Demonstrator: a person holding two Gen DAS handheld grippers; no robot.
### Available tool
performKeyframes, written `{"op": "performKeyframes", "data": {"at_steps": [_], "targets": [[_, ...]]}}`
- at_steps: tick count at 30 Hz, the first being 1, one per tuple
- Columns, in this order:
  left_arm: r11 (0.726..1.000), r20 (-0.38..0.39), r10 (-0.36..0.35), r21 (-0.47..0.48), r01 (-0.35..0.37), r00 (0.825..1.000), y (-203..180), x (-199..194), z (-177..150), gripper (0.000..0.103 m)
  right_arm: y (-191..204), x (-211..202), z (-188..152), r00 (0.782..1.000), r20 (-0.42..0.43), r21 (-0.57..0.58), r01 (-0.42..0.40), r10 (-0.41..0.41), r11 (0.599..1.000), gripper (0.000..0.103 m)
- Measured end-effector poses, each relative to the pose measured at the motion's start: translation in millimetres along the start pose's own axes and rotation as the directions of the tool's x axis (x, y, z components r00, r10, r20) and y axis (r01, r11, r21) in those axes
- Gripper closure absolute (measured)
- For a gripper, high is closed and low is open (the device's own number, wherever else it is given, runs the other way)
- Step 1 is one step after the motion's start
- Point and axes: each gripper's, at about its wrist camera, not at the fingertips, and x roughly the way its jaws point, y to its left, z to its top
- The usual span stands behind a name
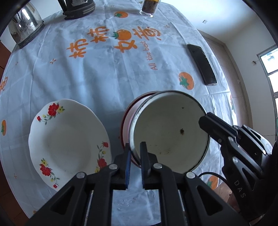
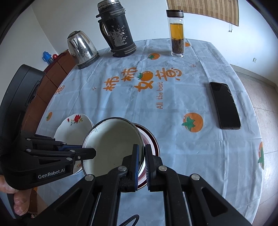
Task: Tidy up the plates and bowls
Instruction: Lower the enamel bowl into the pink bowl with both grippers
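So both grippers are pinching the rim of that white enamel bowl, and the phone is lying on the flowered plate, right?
Not quite. The phone lies on the tablecloth, well apart from the flowered plate, as the right wrist view shows. The left gripper and right gripper do each pinch the enamel bowl rim.

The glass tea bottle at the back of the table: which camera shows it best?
The right wrist view: the glass tea bottle stands there whole, from dark lid through amber liquid to the leaves at the bottom. The left wrist view cuts it at the top edge, so only its base with the leaves shows.
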Motion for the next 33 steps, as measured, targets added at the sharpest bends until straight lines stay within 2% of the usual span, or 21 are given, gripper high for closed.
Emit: {"op": "performKeyframes", "data": {"at_steps": [33], "targets": [[1.000, -0.028, 0.008, -0.005, -0.009, 1.000, 2, 15, 4, 0.096, -4, 15, -2, 1.000, -0.028, 0.007, -0.002, 0.002, 1.000, 0.095]]}}
